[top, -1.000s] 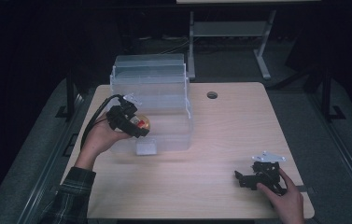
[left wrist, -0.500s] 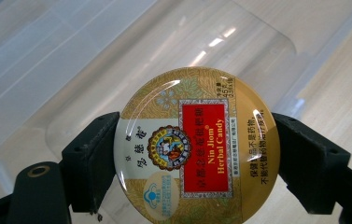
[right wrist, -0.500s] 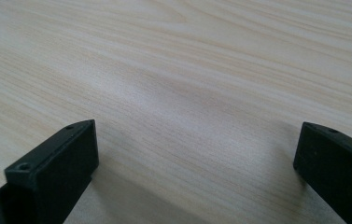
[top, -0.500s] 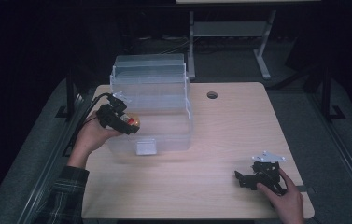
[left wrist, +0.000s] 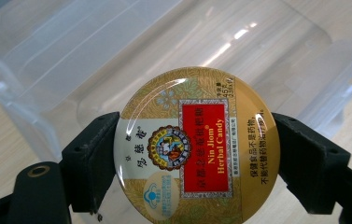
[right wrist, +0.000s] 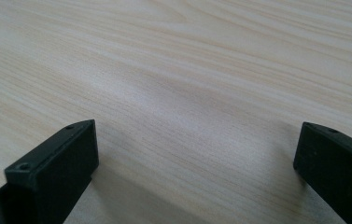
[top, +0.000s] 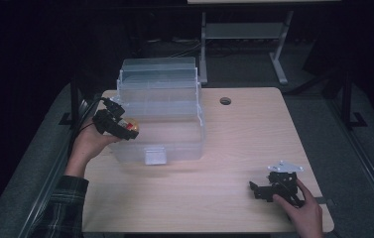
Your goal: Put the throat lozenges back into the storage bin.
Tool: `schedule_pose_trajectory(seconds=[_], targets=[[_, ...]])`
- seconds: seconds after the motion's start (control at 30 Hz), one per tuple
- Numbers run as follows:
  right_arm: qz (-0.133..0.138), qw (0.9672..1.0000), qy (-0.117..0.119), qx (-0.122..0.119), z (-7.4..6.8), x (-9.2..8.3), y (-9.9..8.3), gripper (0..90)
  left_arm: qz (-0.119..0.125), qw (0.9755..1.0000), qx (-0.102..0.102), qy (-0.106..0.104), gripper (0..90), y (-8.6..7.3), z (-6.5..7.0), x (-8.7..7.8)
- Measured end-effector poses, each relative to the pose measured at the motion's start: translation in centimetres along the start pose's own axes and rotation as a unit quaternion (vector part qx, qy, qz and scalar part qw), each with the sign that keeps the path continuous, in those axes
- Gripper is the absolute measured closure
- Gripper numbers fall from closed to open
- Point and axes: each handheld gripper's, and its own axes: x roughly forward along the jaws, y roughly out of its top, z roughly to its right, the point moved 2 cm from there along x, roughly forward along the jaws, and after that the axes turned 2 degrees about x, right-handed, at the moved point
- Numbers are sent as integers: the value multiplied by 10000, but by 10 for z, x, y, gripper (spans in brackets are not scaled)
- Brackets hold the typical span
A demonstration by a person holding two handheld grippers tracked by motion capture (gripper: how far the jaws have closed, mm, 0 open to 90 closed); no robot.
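At the left of the frame, the left hand-held gripper is clamped edge-on across a round gold tin of herbal candy with a red label, held at the left wall of the clear plastic tiered storage box. The box's open tray lies just to its right. A second ago the tin sat further right, over the tray. At lower right, the right hand-held gripper rests on the pale wooden worktop, jaws apart, unmoved.

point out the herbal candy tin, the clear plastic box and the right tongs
herbal candy tin [left wrist: 197,149], left gripper view, on its printed gold lid
clear plastic box [top: 174,134], high view, on its front wall
right tongs [right wrist: 197,163], right gripper view, midway between its two open black jaws
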Motion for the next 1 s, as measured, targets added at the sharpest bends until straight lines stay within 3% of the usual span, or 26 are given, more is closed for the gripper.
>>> schedule_pose_trajectory(seconds=[0.5,1.0], targets=[[3,10000,0,5,0,0,0,0,-124,9995,-280,75,196,-19,-18,7],[-1,10000,-1,8,0,0,0,0,-187,9994,-299,-13,195,-27,-22,18]])
